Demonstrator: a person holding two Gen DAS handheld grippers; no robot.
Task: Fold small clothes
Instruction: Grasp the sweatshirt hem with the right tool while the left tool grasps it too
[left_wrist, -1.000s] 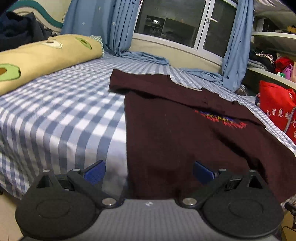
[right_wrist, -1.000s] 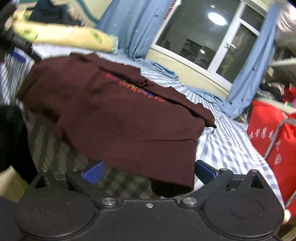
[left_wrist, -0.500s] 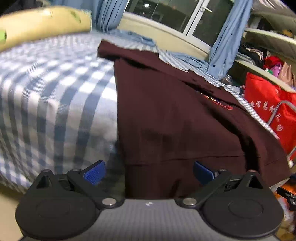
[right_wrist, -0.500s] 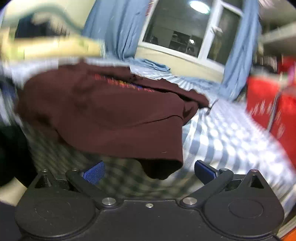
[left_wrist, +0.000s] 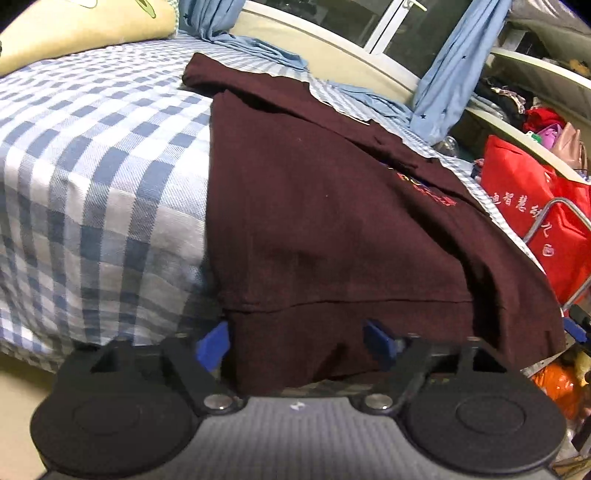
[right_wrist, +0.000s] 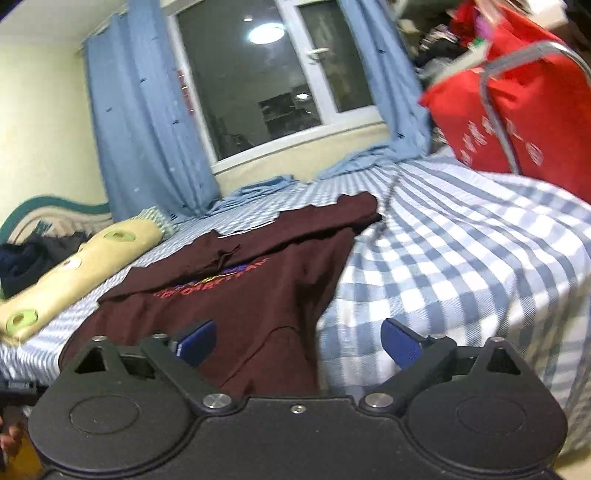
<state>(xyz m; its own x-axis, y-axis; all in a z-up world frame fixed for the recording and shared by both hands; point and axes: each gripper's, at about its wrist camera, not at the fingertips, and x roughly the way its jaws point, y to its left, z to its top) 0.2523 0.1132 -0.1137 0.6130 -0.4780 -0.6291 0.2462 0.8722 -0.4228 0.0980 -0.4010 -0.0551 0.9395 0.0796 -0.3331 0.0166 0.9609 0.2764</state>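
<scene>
Two grippers closing, left gripper astride maroon shirt hem, right gripper seemingly astride too

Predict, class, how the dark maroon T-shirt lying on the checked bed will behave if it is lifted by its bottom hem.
The T-shirt will probably sag limply: its hem already droops over the bed edge. It likely slides little on the woven sheet. It looks light, so one pinch should lift it.

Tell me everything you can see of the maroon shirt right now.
The maroon shirt is a dark, soft-looking knit with red and blue lettering across the chest. It lies spread on the checked sheet, one sleeve out toward the pillow side, collar toward the window. Its stitched hem hangs over the bed's near edge. The left gripper is closing around one hem corner, pads not visibly pressing; the right gripper is closing around the other.
</scene>
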